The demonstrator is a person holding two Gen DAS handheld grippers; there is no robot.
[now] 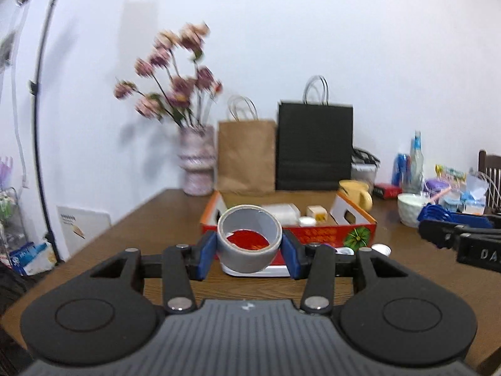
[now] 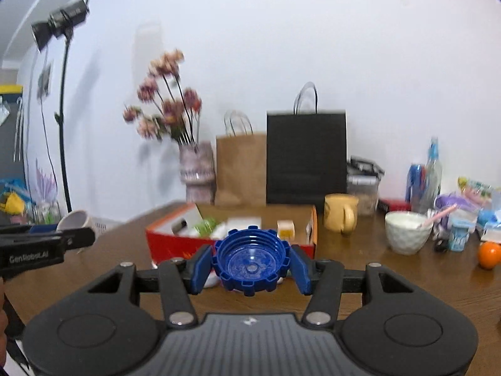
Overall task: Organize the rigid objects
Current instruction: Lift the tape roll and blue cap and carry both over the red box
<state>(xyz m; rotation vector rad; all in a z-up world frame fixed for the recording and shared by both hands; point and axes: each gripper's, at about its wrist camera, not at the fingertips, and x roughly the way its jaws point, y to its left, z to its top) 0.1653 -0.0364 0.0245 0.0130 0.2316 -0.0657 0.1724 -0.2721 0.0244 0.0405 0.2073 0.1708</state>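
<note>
My left gripper [image 1: 249,252] is shut on a grey roll of duct tape [image 1: 249,250] and holds it above the wooden table, just in front of the red cardboard box [image 1: 332,235]. My right gripper [image 2: 250,264] is shut on a blue notched plastic cap [image 2: 250,261], held open side toward the camera, in front of the same red box [image 2: 175,244]. The box holds several small items, among them a white container [image 1: 281,211] and a yellow-white cube [image 1: 317,212]. The right gripper shows at the right edge of the left wrist view [image 1: 460,235]; the left gripper shows at the left edge of the right wrist view [image 2: 47,247].
A flower vase [image 1: 197,163], a brown paper bag [image 1: 245,153] and a black paper bag [image 1: 314,144] stand behind the box. A yellow mug [image 2: 341,214], a white bowl [image 2: 407,232], an orange [image 2: 490,253], bottles and packets crowd the right side. A flat white item [image 1: 266,271] lies under the tape.
</note>
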